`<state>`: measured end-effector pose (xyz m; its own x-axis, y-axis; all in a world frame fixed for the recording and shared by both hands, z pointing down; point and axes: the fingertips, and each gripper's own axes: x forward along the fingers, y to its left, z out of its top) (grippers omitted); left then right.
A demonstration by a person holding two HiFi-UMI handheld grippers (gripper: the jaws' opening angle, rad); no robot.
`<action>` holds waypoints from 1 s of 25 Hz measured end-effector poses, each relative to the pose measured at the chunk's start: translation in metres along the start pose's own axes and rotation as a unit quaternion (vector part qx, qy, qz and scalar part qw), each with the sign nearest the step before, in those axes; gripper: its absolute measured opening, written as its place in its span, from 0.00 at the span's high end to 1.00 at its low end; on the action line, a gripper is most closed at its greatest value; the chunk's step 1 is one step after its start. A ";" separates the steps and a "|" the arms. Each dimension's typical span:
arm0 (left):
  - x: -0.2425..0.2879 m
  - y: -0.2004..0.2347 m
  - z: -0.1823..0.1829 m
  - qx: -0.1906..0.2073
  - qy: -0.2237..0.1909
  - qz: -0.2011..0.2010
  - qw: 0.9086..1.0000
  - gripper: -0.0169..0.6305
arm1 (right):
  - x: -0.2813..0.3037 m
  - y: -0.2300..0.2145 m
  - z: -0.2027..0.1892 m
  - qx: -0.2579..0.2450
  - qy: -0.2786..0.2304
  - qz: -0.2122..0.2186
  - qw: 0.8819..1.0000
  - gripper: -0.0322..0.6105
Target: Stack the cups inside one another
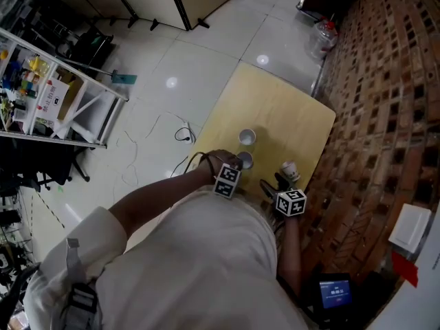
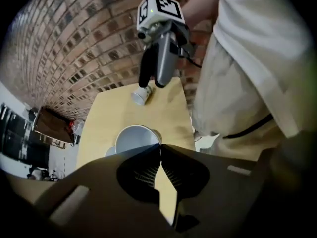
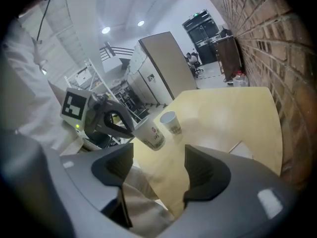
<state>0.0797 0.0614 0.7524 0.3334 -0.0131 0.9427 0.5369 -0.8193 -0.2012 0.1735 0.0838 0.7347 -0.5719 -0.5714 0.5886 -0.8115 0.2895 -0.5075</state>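
L gripper (image 2: 159,147) is pinched shut on the rim of a white paper cup (image 3: 152,135), holding it tilted over the near part of the yellow surface (image 1: 275,108). R gripper (image 3: 158,152) is spread wide w/ nothing betw. its jaws (a second cup (image 2: 141,95) lies on its side just beside its tips). Third cup (image 1: 247,137) stands upright further back.

Pale wooden table (image 1: 275,108), upright cup (image 1: 247,137), another cup (image 1: 289,172) on its side
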 end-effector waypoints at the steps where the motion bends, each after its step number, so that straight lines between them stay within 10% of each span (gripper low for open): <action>1: 0.006 -0.002 -0.005 0.013 0.014 0.002 1.000 0.93 | 0.000 0.001 -0.001 0.001 0.001 0.000 1.000 0.45; 25: 0.073 -0.004 -0.042 0.030 0.125 -0.027 0.991 0.93 | -0.016 -0.006 -0.010 0.043 -0.012 -0.023 0.999 0.46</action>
<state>0.0690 0.0400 0.8333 0.1043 -0.1181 0.9875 0.5964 -0.7872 -0.1572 0.1866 0.0986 0.7346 -0.5303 -0.6017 0.5973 -0.8231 0.1967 -0.5327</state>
